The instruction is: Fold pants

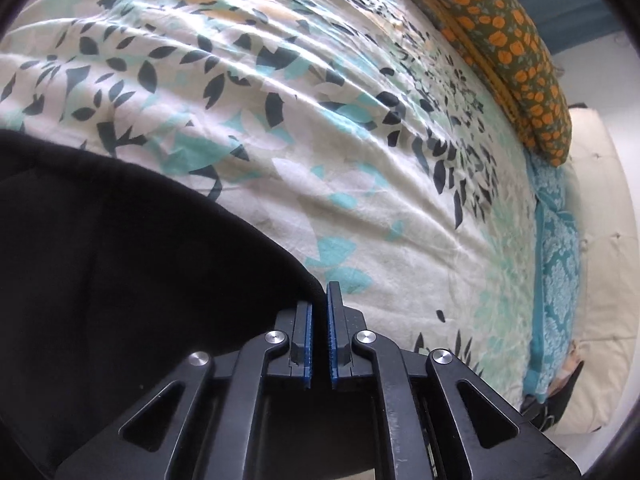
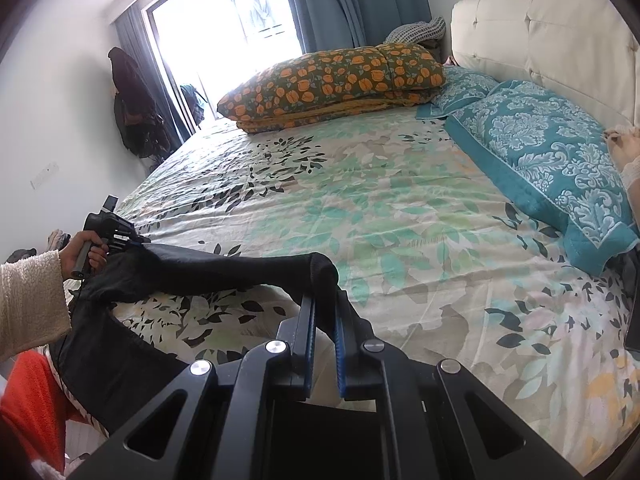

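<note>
The black pants (image 2: 208, 276) lie across the near edge of the bed, over the leaf-printed sheet (image 2: 360, 200), stretched in a band between the two grippers; in the right wrist view the right gripper (image 2: 324, 312) is clenched on one bunched end of the fabric, which rises between its blue pads at about 12 o'clock from the tool; from there the cloth runs toward 9 o'clock, where the left gripper (image 2: 138, 240) meets its other end, held in a hand (image 2: 86, 254) with a cream fleece sleeve; a further part of the pants droops over the bed edge toward 7 o'clock; in the left wrist view the left gripper (image 1: 320, 300) has its pads nearly together, pinching a thin edge of the pants (image 1: 120, 260), which fill the frame from 7 to 10 o'clock; an orange-flowered folded quilt (image 2: 332, 80) sits at the far side of the bed at 12 o'clock, with teal patterned pillows (image 2: 552, 152) at 2 o'clock against a cream padded headboard (image 2: 540, 28); a window with blue curtains (image 2: 352, 0) stands behind.
</note>
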{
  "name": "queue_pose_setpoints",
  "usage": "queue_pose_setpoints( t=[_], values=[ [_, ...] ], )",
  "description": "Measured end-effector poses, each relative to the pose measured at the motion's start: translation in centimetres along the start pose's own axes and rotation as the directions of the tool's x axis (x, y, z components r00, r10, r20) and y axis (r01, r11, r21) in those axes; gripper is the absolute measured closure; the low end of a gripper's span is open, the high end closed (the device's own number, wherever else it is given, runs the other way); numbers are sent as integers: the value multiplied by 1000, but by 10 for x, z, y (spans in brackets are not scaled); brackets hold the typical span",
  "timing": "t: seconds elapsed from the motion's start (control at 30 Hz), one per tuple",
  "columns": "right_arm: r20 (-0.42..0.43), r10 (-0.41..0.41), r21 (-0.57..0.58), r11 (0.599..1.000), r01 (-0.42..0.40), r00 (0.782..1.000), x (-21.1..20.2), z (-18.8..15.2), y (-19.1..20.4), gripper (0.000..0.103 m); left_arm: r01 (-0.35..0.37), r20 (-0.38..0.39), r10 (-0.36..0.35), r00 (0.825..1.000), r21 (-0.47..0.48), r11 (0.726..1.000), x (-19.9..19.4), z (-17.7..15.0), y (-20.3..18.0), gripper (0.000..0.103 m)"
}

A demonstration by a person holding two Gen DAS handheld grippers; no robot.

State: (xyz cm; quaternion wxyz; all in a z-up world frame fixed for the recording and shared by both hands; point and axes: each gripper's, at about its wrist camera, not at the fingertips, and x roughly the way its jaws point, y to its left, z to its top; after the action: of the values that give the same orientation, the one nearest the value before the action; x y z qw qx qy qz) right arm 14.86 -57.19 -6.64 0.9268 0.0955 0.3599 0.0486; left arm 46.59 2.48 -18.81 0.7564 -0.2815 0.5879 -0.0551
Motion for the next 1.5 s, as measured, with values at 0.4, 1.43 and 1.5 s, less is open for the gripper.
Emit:
queue_pose_setpoints(
  t=[0.4, 1.43, 1.5],
  values=[
    [-313, -105, -303, 953, 5, 944, -12, -51, -9, 92, 4, 135, -26, 990, 162, 987, -132, -160, 39, 99],
    [-345, 55, 357, 931, 77, 937, -31, -85, -7, 96, -67, 250, 17, 968, 193, 979, -191, -298, 76, 100],
    [-386, 19, 336, 934, 121, 922, -28, -93, -13, 96, -81, 211, 45, 977, 165, 983, -176, -317, 87, 100]
  ],
)
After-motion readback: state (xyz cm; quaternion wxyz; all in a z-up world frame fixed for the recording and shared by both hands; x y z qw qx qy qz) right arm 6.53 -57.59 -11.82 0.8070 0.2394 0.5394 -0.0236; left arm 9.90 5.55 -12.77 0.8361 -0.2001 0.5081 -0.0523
